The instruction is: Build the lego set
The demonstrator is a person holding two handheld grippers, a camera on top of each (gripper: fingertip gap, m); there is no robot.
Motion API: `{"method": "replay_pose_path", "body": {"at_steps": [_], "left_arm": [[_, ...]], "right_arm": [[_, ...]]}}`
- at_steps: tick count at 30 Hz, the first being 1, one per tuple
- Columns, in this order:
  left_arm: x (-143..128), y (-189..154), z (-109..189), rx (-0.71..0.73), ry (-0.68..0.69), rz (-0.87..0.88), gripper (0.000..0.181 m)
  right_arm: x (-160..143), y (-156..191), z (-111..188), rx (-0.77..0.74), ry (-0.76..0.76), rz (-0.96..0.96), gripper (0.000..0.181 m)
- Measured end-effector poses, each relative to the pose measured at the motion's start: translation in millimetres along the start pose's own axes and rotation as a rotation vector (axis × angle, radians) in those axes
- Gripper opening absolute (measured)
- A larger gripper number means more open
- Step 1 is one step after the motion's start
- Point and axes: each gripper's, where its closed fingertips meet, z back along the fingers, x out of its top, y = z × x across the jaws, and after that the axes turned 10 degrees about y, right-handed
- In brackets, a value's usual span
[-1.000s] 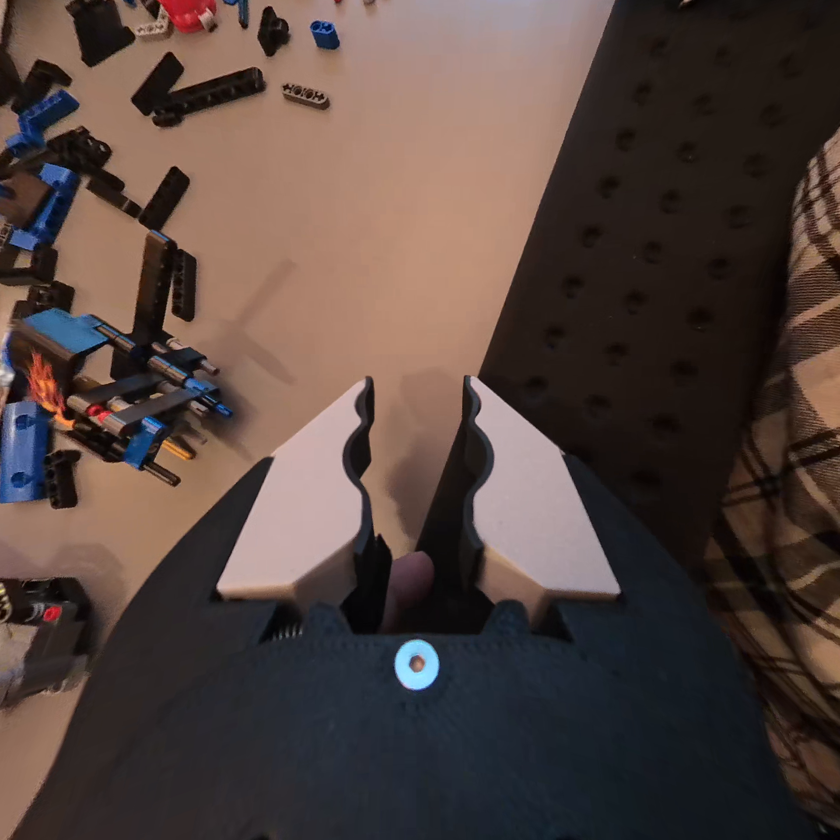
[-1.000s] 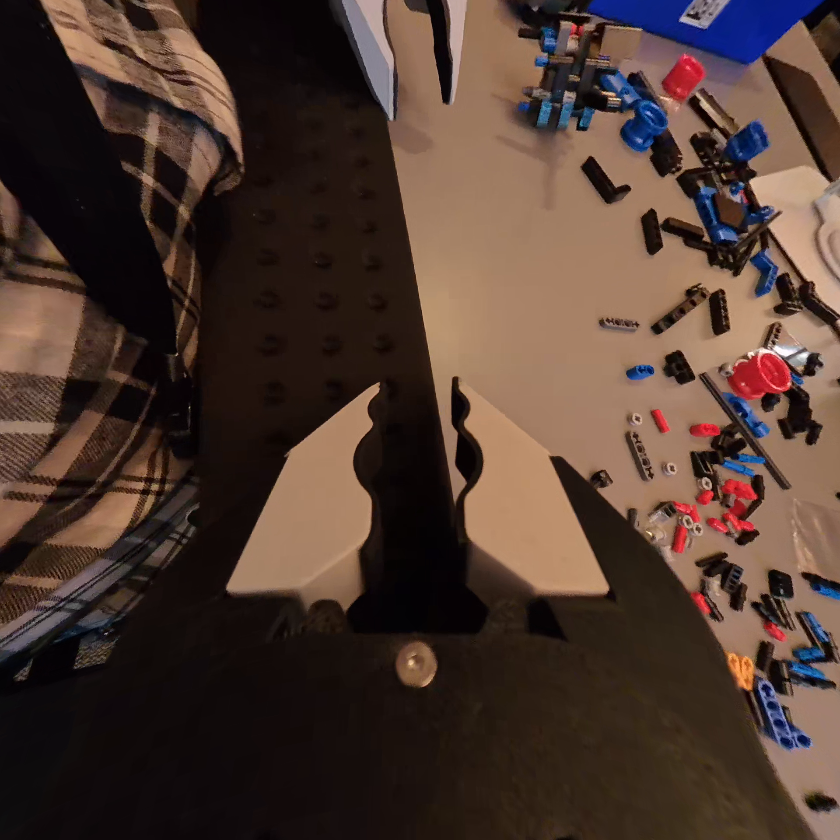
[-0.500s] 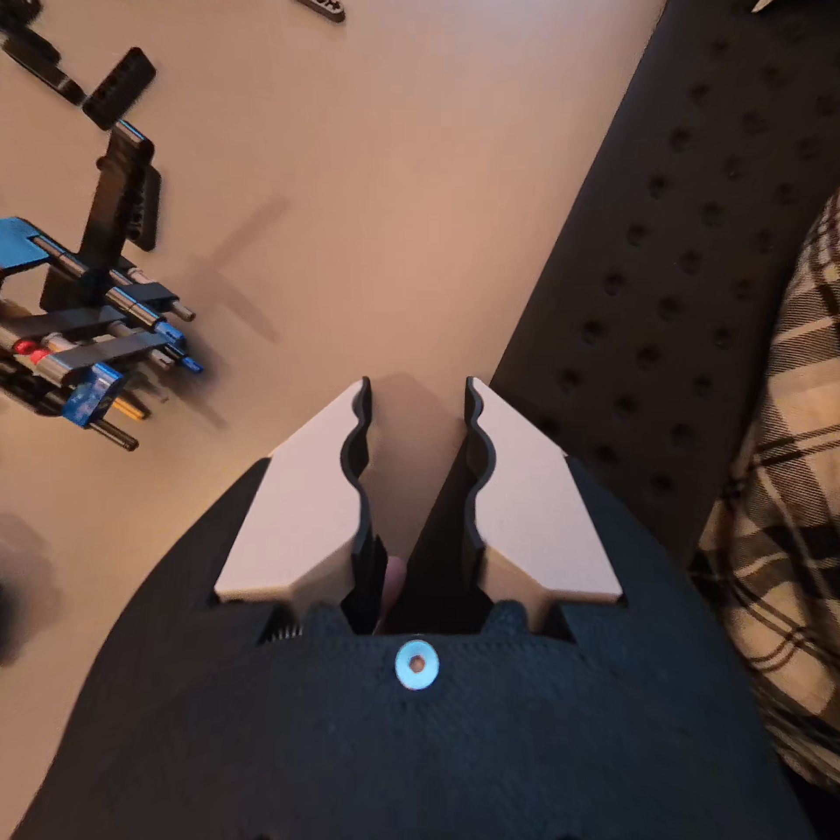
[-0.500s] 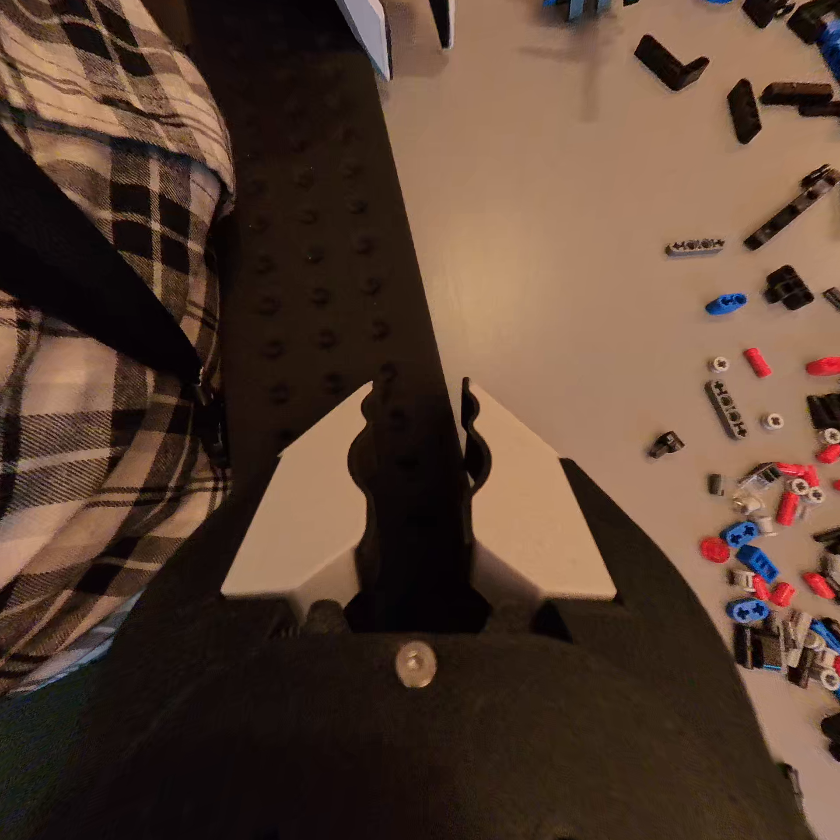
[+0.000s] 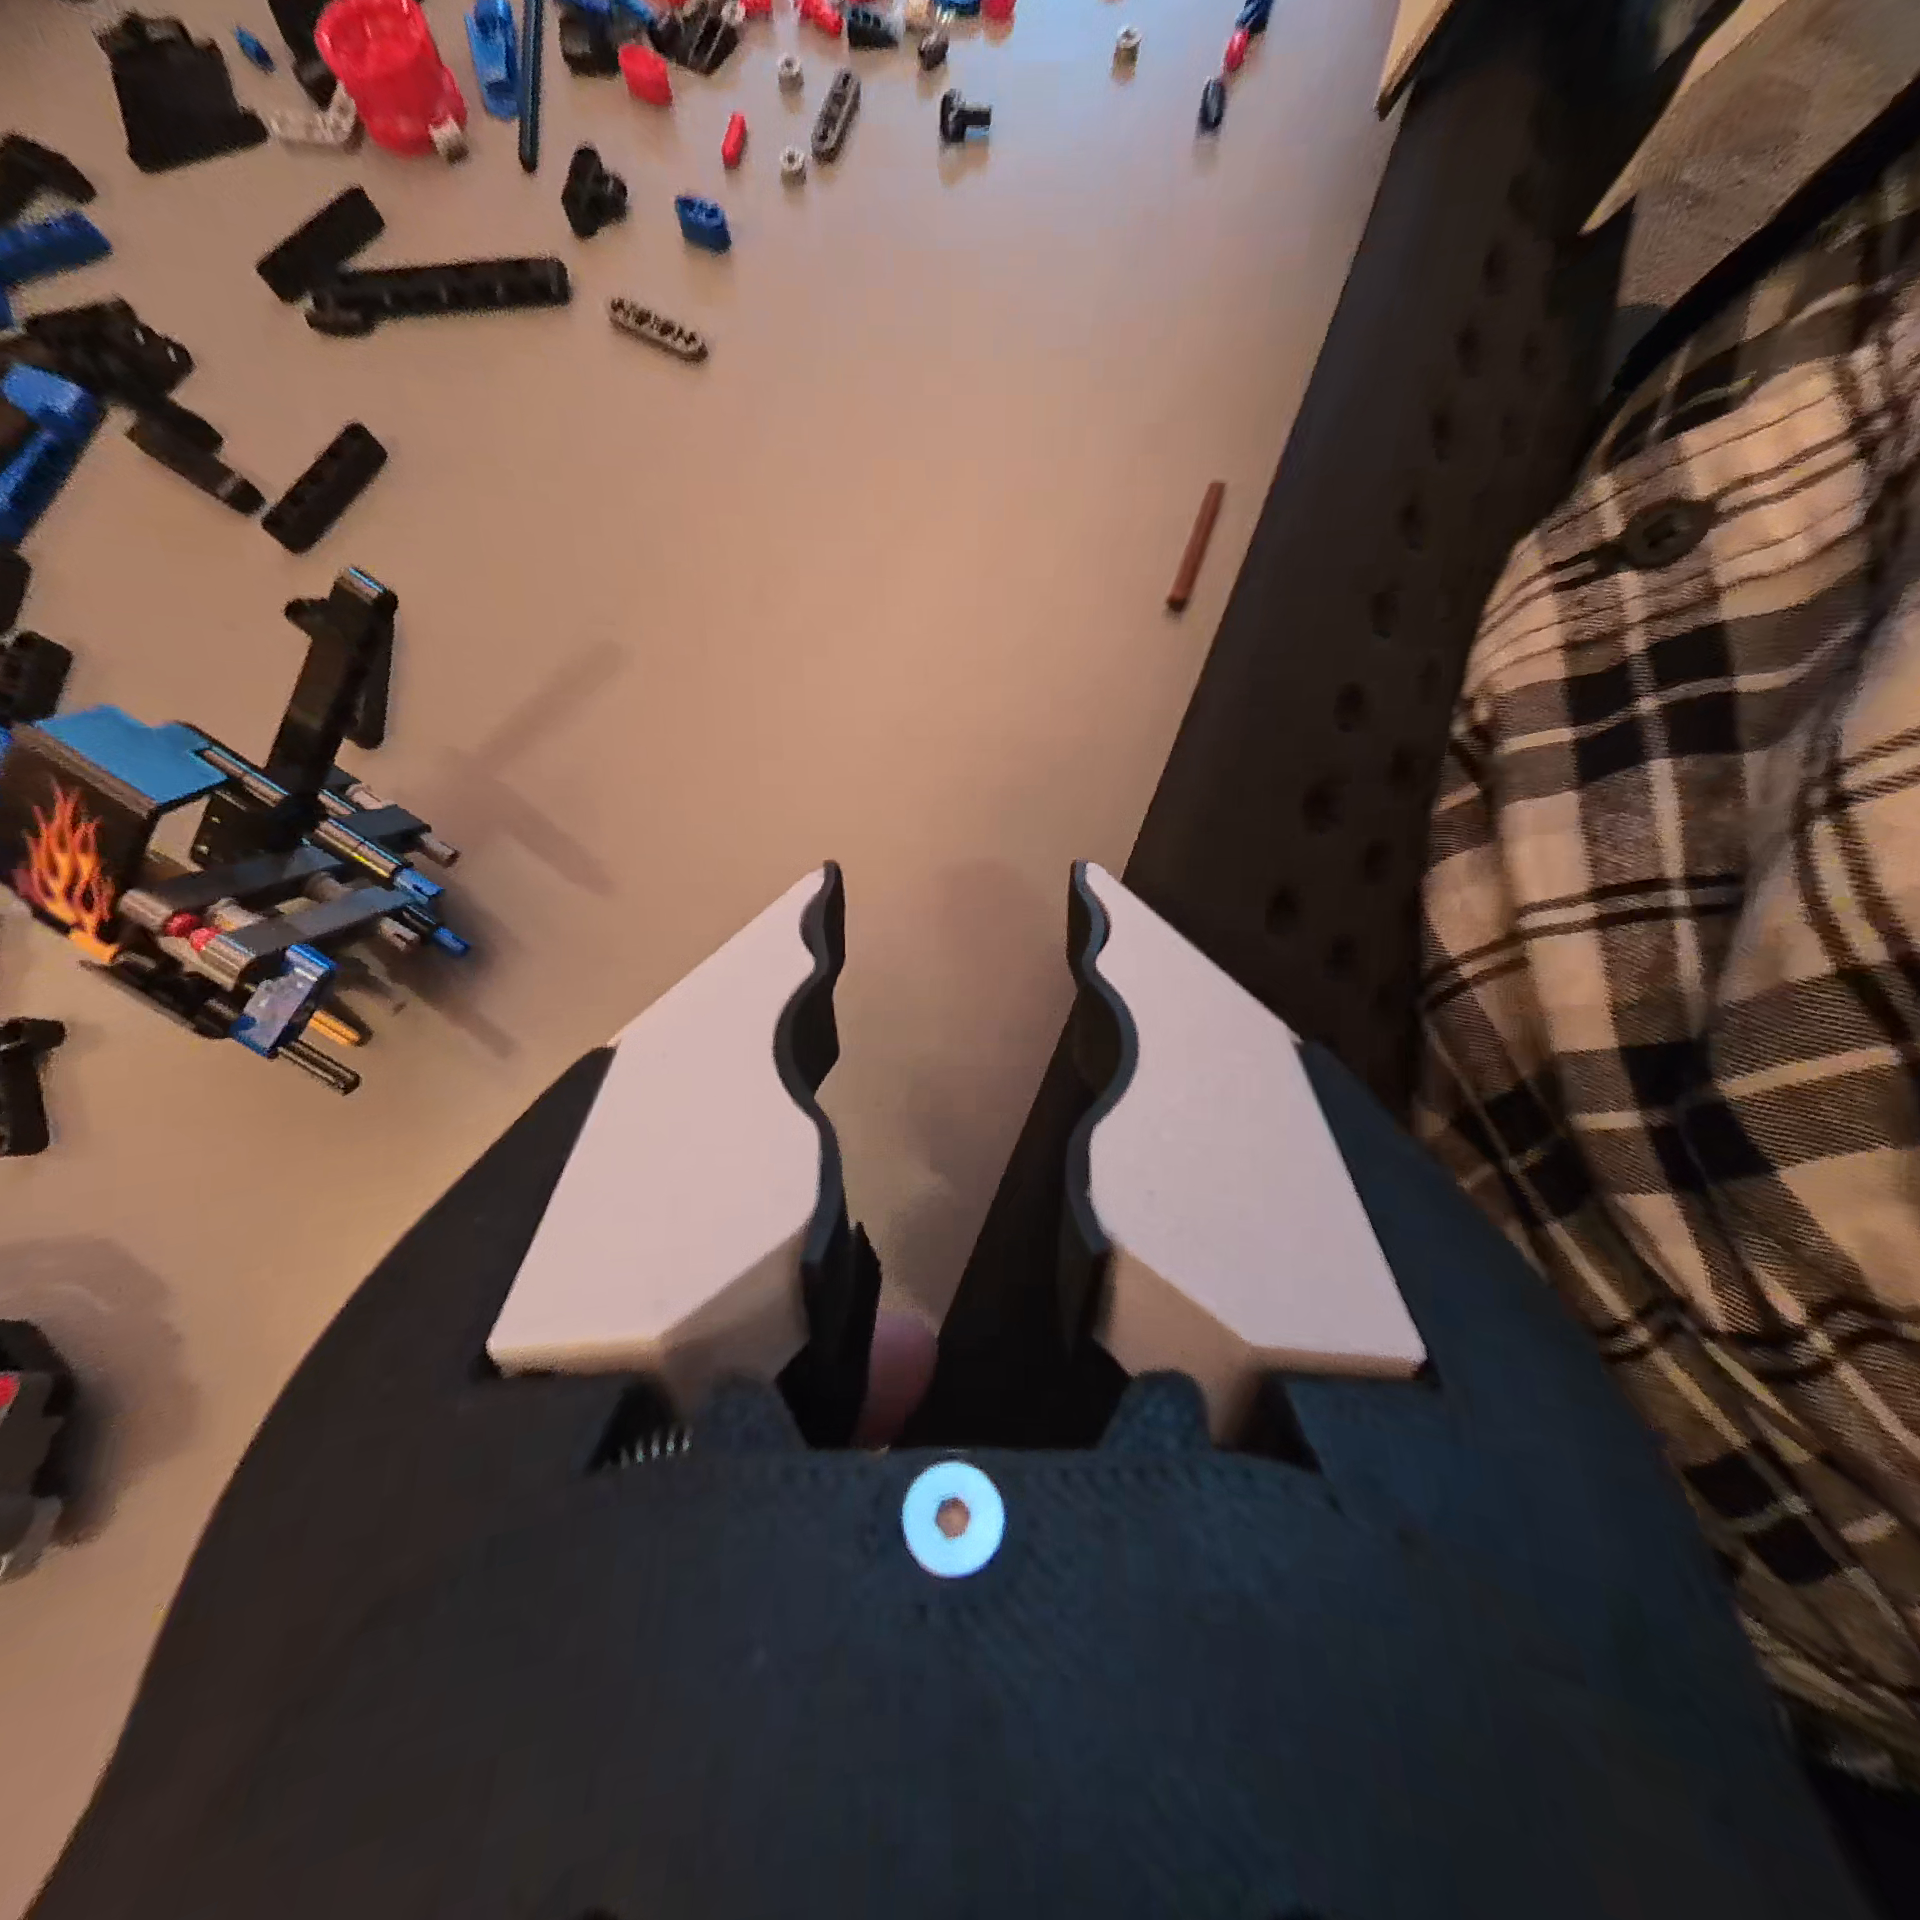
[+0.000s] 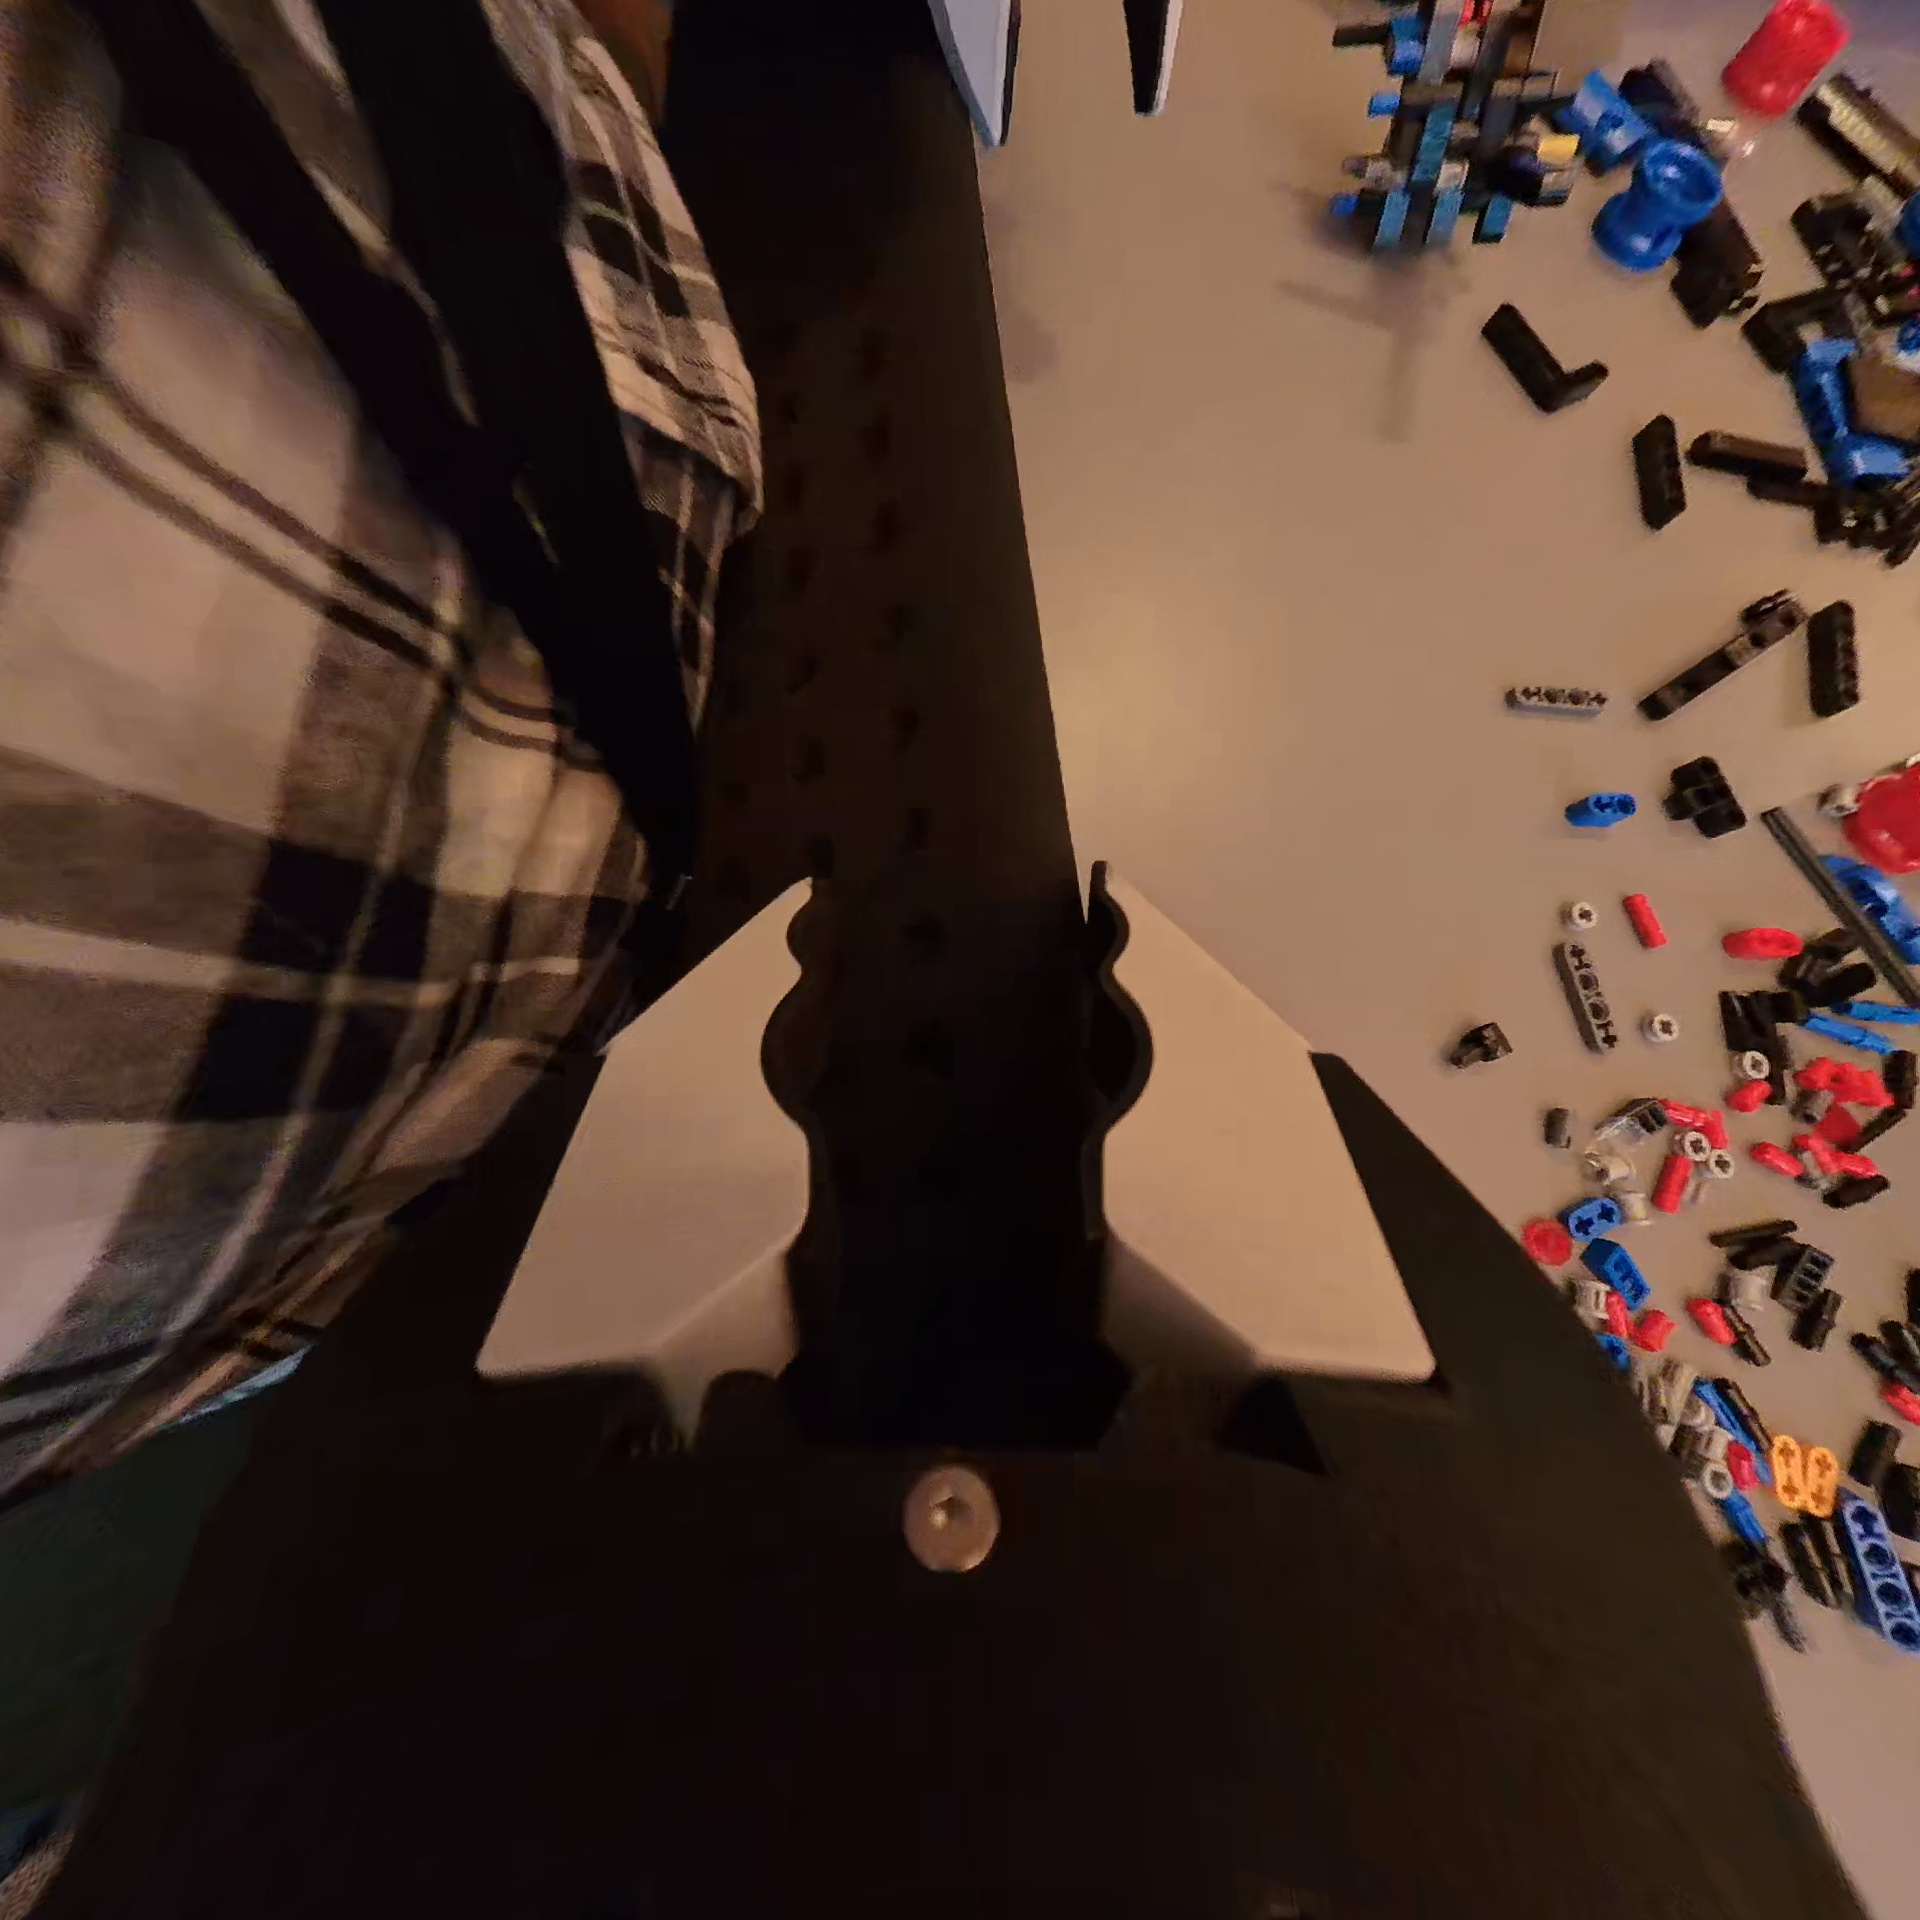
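- Lego build [image 5: 223,883], the half-made blue and black assembly with a flame sticker on its side, sits on the tan surface [image 5: 883,582] well to the left of the left gripper [image 5: 951,883], with nothing touching it.
- Left gripper's fingers [image 5: 717,1122] are spread apart with nothing between them; only bare surface shows in the gap.
- One upright black beam rises from the build's far side, and thin axles poke out toward the fingers' side.
- Loose pieces lie scattered across the far left of the left wrist view: a long black beam [image 5: 442,294], a small grey link [image 5: 658,329], a red cylinder [image 5: 390,75], a little blue connector [image 5: 703,221].
- A brown axle [image 5: 1195,558] lies alone by the edge of the black perforated strip [image 5: 1340,644], far right of the fingers.
- Over in the right wrist view, the right gripper [image 6: 951,883] hangs above that same black strip, fingers [image 6: 1226,1122] parted and holding nothing.
- From there the build [image 6: 1449,135] appears at the far right, well apart from the right gripper, while the left gripper's fingertips [image 6: 987,62] peek in at the top edge.
- Small red, blue and black parts [image 6: 1756,1122] lie heaped on the right.
- A plaid shirt [image 6: 260,779] fills the left side.
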Motion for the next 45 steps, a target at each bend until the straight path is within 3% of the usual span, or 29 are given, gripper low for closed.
{"method": "replay_pose_path", "body": {"at_steps": [3, 5, 7, 8, 9, 12, 15, 17, 21, 25, 26, 27, 31, 34, 35, 36, 37, 38, 42, 45], "left_arm": [[3, -8, 6, -0.009, -0.015, -0.028, 0.041], [-8, -19, -8, -0.048, 0.034, -0.036, 0.044], [-18, -15, -27, 0.05, 0.043, -0.083, 0.044], [-17, -22, -29, 0.023, 0.032, -0.098, 0.031], [-16, -21, -30, 0.025, 0.035, -0.1, 0.032], [-20, -20, -33, 0.003, 0.053, -0.047, 0.047], [-23, -32, -42, -0.022, 0.062, -0.078, 0.056], [-26, -36, -47, 0.011, 0.069, -0.144, 0.067], [-29, -47, -46, 0.028, 0.064, -0.188, 0.064], [-38, -53, -38, 0.003, 0.05, -0.126, 0.07], [-43, -58, -37, -0.021, 0.06, -0.131, 0.091], [-47, -60, -36, -0.013, 0.064, -0.135, 0.097], [-68, -57, -31, 0.068, 0.124, -0.187, 0.108], [-86, -55, -33, 0.167, 0.175, -0.27, 0.124], [-90, -52, -34, 0.221, 0.191, -0.305, 0.121], [-95, -49, -36, 0.273, 0.212, -0.343, 0.122], [-99, -48, -38, 0.321, 0.231, -0.386, 0.125], [-101, -44, -39, 0.39, 0.244, -0.421, 0.12], [-102, -37, -40, 0.529, 0.243, -0.471, 0.109], [-98, -39, -38, 0.553, 0.239, -0.526, 0.096]], "right_arm": [[4, 6, 8, 0.01, -0.036, -0.008, 0.037], [-3, 12, 3, 0.058, -0.01, -0.069, 0.035], [-12, 5, -11, -0.05, 0.044, -0.02, 0.024], [-13, 7, -14, -0.056, 0.061, 0.0, 0.028], [-11, 8, -11, -0.04, 0.048, -0.027, 0.027], [-8, 14, -3, 0.082, 0.018, -0.163, 0.018], [5, -4, -4, 0.067, -0.032, -0.201, 0.003], [13, -11, -21, 0.087, -0.013, -0.206, 0.003], [15, -11, -63, 0.068, 0.107, -0.059, 0.021], [23, -12, -82, 0.054, 0.108, -0.007, 0.014], [24, -12, -83, 0.054, 0.108, -0.005, 0.006], [25, -13, -85, 0.054, 0.11, -0.006, 0.001], [21, -46, -86, -0.007, 0.134, -0.035, 0.001], [14, -96, -89, -0.117, 0.166, -0.071, 0.001], [13, -110, -89, -0.131, 0.167, -0.091, 0.004], [13, -121, -85, -0.15, 0.172, -0.107, 0.025], [15, -131, -77, -0.191, 0.165, -0.112, 0.034], [20, -136, -65, -0.226, 0.134, -0.116, 0.036], [16, -121, -20, -0.262, 0.068, -0.164, 0.034], [4, -69, -8, -0.169, 0.04, -0.145, 0.021]]}}
